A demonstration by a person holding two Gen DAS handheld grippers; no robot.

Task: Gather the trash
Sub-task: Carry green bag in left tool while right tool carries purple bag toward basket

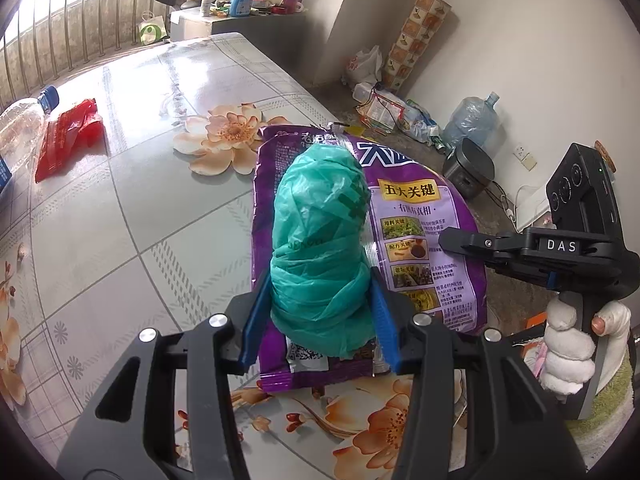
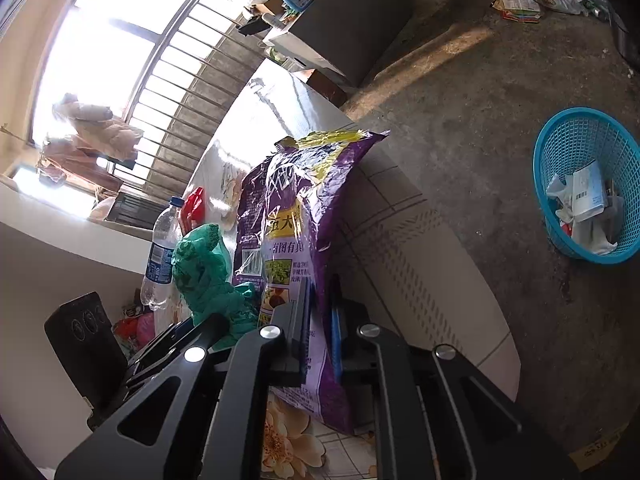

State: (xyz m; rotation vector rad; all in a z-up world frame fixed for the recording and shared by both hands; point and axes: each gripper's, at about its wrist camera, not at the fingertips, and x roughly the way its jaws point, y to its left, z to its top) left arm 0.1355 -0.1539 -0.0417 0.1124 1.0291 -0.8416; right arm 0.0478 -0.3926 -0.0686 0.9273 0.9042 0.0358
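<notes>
While your left gripper pinches a wadded green plastic bag between its blue pads, your right gripper is clamped on the edge of a purple snack bag; both sit at the near edge of the flowered table; a blue basket holding paper scraps stands on the floor, well apart.

Floral table: bottle, red wrapper.

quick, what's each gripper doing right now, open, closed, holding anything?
Left gripper: closed on the crumpled green plastic bag.
Right gripper: closed on the edge of the purple foil snack packet.
</notes>
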